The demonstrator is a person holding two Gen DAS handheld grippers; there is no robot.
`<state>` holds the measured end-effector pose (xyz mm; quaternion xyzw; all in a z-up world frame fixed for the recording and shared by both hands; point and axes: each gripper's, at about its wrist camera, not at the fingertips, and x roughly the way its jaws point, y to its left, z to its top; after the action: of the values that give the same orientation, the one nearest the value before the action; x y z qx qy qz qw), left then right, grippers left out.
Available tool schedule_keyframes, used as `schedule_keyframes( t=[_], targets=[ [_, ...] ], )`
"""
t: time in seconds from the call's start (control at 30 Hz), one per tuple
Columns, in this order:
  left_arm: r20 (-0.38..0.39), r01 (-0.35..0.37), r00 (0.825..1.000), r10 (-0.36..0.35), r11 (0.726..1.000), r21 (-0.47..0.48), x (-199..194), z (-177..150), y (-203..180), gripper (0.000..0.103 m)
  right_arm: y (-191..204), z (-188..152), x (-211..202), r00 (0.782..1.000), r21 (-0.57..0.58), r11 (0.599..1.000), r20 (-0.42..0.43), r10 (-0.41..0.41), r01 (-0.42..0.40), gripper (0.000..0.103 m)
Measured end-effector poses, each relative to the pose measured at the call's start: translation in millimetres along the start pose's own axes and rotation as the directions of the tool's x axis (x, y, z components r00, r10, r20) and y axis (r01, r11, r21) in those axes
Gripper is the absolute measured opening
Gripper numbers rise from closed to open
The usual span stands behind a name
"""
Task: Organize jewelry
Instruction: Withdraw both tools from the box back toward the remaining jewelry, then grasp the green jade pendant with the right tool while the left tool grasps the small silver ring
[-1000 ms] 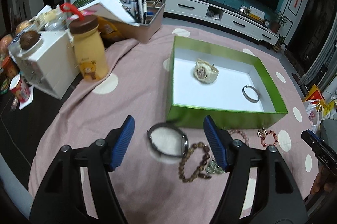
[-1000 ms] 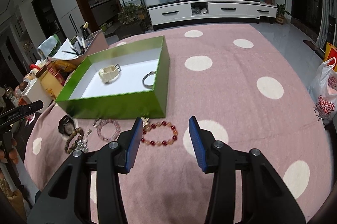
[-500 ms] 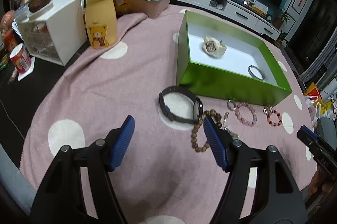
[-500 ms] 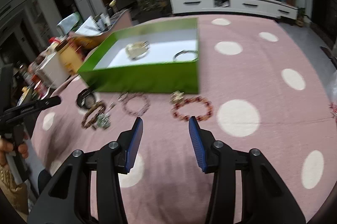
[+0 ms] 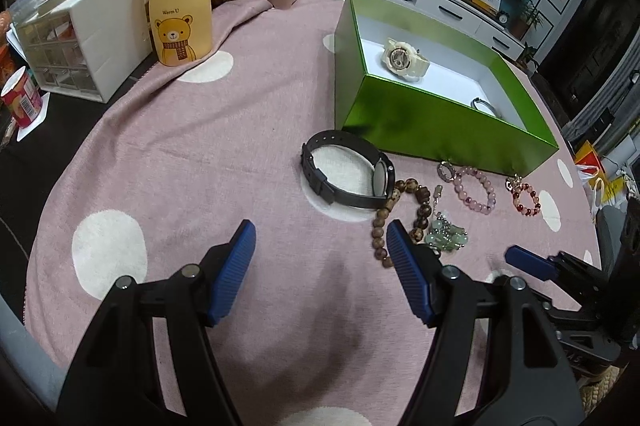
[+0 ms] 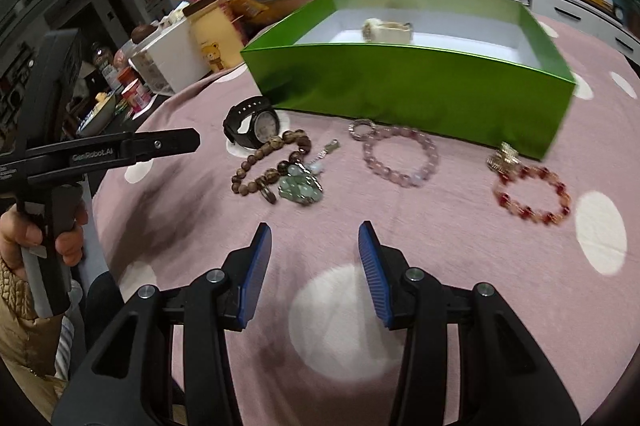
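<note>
In the left wrist view, the green box (image 5: 436, 122) is seen far and to the right on the pink dotted cloth (image 5: 224, 154), its long side running from near-left to far-right. A cream watch (image 5: 404, 60) and a metal bangle (image 5: 485, 106) are lying inside it. The black watch (image 5: 348, 180) is laid on its side just in front of the box, and the brown bead bracelet (image 5: 394, 214) touches it. The left gripper (image 5: 320, 250) is held open and empty, with the black watch beyond its fingertips and the brown beads just beside its right finger. Compared with one second ago, the jewelry is seen farther from the fingers.

In the right wrist view, the right gripper (image 6: 314, 252) is also open, and nothing is between its pads. The jade charm (image 6: 300, 188) is lying beyond the left finger, the pink bracelet (image 6: 400, 156) straight ahead, and the red bracelet (image 6: 532, 196) far to the right. Earlier, the red bracelet was between the fingertips.
</note>
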<state>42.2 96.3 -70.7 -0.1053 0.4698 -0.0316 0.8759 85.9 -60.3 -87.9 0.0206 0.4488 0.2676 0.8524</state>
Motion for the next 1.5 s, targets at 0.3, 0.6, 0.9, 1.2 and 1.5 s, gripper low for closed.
schedule_keyframes(
  t=[0.3,0.6,0.9,1.2,1.5],
  targets=[
    [0.0,0.036,0.999,-0.036,0.998,0.046,3.8,-3.2,-5.5,0.069,5.8,16.5,26.9,1.0,-0.051,0.999,-0.01,0.0,0.0,0.044],
    [0.002,0.071,0.997,-0.071,0.994,0.088,3.4,-4.3,-12.7,0.069,11.7,22.5,43.5,1.0,-0.1,0.995,-0.001,-0.03,0.03,0.008],
    [-0.033,0.141,0.99,-0.137,0.97,0.199,8.5,-17.6,-51.0,0.064,-18.5,11.2,-1.4,0.994,-0.002,0.996,0.069,-0.09,0.09,0.007],
    [-0.113,0.16,0.984,-0.138,0.961,0.227,32.4,-29.9,-83.3,0.05,-40.2,-13.7,-29.8,0.991,0.061,0.993,0.082,-0.105,0.1,0.007],
    [-0.069,0.068,0.996,-0.054,0.971,0.23,42.3,-27.4,-87.0,0.048,-40.0,-14.8,-36.1,0.99,0.059,0.995,0.108,-0.089,0.083,0.007]
  ],
)
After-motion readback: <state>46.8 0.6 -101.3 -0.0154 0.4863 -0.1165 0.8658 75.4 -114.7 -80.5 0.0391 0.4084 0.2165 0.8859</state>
